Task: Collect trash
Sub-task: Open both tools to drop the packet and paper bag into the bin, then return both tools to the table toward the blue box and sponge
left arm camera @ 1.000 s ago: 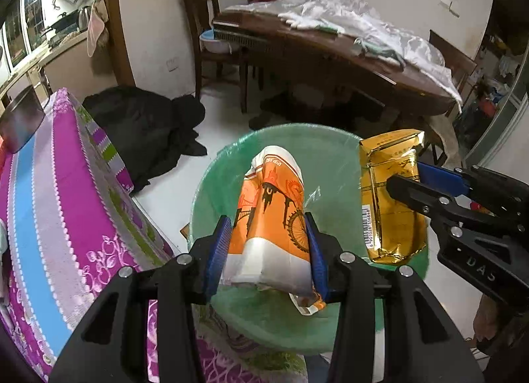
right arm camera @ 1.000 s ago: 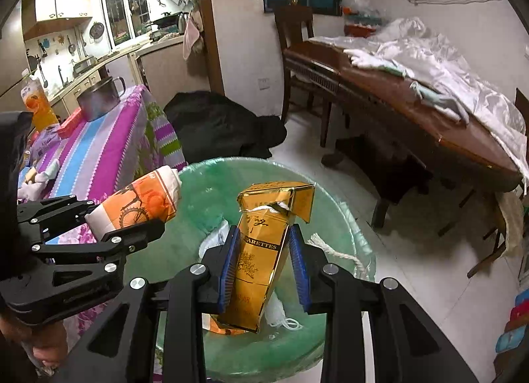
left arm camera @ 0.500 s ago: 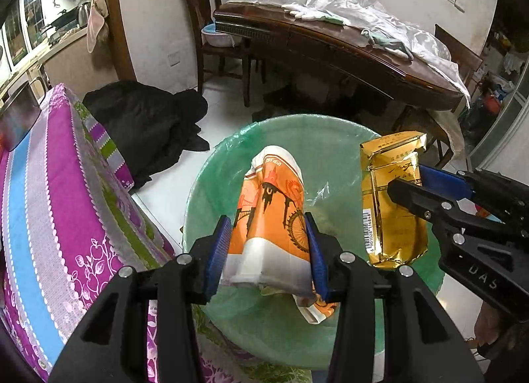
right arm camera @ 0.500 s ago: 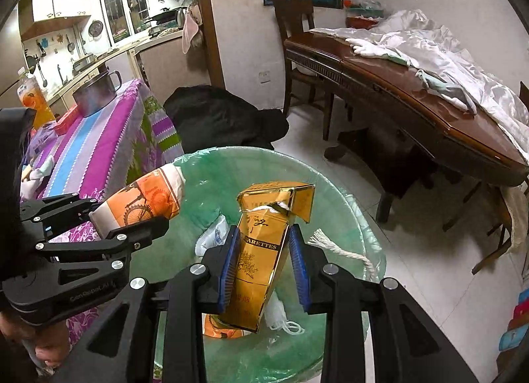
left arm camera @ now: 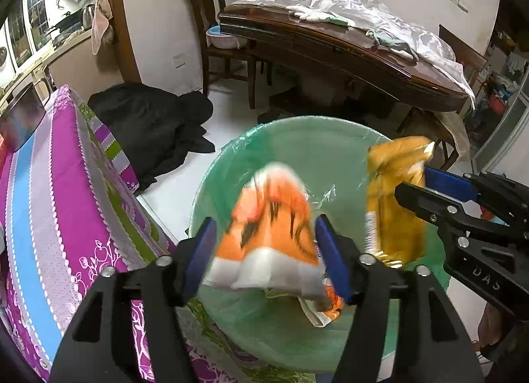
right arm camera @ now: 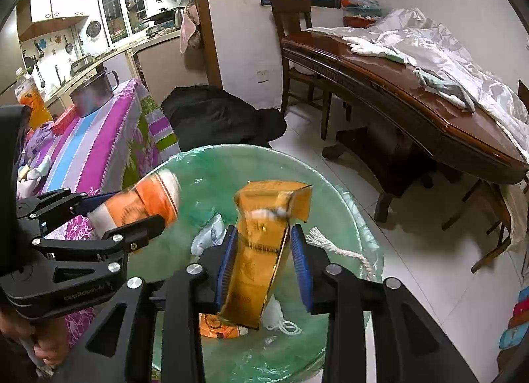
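Note:
Both grippers hang over a bin lined with a green bag (left arm camera: 297, 145) (right arm camera: 231, 164). My left gripper (left arm camera: 266, 254) has its jaws spread apart; the orange and white wrapper (left arm camera: 267, 234) is blurred between them and looks loose; it also shows in the right wrist view (right arm camera: 142, 201). My right gripper (right arm camera: 264, 260) has its jaws apart too, with the gold cigarette pack (right arm camera: 264, 240) tilted and blurred between them. The pack shows in the left wrist view (left arm camera: 393, 204). Trash (right arm camera: 215, 326) lies at the bottom of the bin.
A table with a pink striped cloth (left arm camera: 49, 191) stands to the left of the bin, with a metal pot (right arm camera: 92, 92) on it. A black heap (left arm camera: 148, 121) lies on the white floor behind. A dark wooden table (right arm camera: 413, 102) and chairs stand to the right.
Both grippers have opened. The orange wrapper and the gold pack, held firmly before, are now blurred and slipping between the spread jaws over the bin.

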A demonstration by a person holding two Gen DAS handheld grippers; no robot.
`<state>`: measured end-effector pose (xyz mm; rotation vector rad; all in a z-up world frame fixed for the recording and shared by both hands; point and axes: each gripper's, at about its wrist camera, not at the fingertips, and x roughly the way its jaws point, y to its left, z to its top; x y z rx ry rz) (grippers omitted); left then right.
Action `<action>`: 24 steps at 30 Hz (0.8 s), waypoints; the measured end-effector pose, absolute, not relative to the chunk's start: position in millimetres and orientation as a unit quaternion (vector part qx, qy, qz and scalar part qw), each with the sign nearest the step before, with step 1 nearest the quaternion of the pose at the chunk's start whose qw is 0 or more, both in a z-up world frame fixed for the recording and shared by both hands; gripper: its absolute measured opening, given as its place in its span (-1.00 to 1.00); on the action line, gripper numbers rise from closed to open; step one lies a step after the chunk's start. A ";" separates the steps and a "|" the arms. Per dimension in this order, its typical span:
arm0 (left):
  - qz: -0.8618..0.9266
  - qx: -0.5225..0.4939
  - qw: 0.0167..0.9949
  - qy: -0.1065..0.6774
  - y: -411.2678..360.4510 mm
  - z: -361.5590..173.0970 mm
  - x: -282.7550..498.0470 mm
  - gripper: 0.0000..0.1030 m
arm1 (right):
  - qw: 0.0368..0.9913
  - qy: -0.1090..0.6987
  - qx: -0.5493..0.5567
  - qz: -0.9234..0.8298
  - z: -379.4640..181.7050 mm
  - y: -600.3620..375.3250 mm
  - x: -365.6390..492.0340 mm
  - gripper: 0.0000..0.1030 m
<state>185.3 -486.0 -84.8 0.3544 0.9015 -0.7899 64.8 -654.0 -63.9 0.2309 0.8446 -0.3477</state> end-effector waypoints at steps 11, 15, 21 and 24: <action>-0.365 0.163 0.814 0.422 -484.3 -84.8 187.2 0.39 | 0.892 0.396 0.117 -0.183 -63.1 -658.1 54.7 -0.04; -0.365 0.163 0.815 0.419 -483.6 -84.1 187.0 0.39 | 0.893 0.395 0.115 -0.182 -61.9 -657.3 53.2 -0.04; -0.365 0.160 0.817 0.418 -478.3 -82.7 185.5 0.39 | 0.894 0.392 0.110 -0.185 -56.7 -651.6 51.6 -0.04; -0.364 0.159 0.819 0.415 -472.2 -80.4 185.0 0.39 | 0.900 0.381 0.110 -0.182 -50.0 -645.5 50.0 -0.04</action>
